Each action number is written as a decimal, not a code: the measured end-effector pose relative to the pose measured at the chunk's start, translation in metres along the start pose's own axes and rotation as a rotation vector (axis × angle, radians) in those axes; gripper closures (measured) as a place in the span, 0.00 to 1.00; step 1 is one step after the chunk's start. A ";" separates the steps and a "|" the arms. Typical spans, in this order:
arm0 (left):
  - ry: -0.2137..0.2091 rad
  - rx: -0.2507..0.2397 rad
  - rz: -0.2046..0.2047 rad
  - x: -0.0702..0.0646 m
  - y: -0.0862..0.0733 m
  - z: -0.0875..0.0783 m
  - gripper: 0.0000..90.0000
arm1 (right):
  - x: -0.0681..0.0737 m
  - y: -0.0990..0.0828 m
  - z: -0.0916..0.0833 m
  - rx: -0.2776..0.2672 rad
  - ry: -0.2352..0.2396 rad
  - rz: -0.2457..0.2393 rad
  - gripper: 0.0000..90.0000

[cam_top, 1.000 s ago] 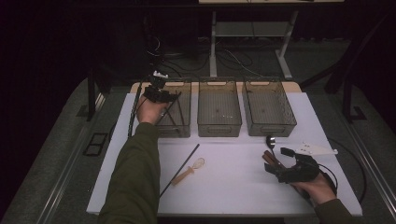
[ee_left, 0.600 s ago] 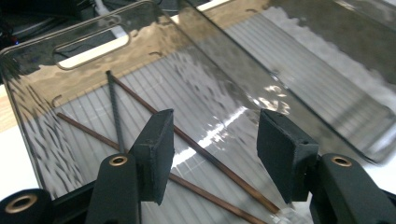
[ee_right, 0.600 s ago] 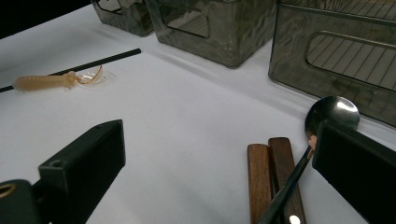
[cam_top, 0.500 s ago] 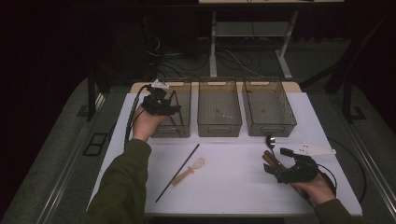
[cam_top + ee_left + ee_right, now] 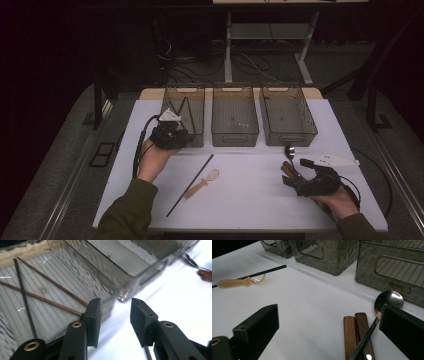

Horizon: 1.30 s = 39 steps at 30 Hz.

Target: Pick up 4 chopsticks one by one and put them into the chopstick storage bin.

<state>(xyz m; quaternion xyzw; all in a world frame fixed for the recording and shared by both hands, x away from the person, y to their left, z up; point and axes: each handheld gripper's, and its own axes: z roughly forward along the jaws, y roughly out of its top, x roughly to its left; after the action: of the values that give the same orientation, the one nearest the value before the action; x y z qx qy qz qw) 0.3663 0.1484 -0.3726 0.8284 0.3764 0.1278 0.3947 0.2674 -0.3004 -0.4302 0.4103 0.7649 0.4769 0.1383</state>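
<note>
The left gripper hangs at the near edge of the left bin, over the white table, and its jaws have just been closing; in the left gripper view they stand apart with nothing between them, so it is released and empty. Just beyond its left jaw, inside that bin, lie two brown chopsticks crossed by a thinner black stick, all flat on the ribbed floor. Nearer the person than this gripper, and to its right, a black chopstick lies slantwise on the table, with a small pale spoon with a tan handle lying just beside it, on its right. Beyond both, the middle bin and the right bin stand in a row with the left one. The right gripper rests low near the table's right front, its jaws spread wide and clasping nothing. In the right gripper view, two brown wooden handles lie side by side between the jaws, toward the right one, and a metal spoon lies slanted over them, its bowl pointing toward the right bin, just ahead of the right jaw. I cannot tell whether that jaw touches the spoon.
</note>
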 end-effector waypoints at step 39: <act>-0.092 0.135 0.035 -0.048 -0.081 0.013 0.90 | 0.001 0.000 0.001 0.010 -0.009 -0.016 0.03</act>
<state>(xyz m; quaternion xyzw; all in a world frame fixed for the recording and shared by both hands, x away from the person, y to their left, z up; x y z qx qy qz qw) 0.2977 0.1393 -0.4383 0.8645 0.3513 0.0709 0.3524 0.2668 -0.2992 -0.4306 0.4070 0.7698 0.4703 0.1435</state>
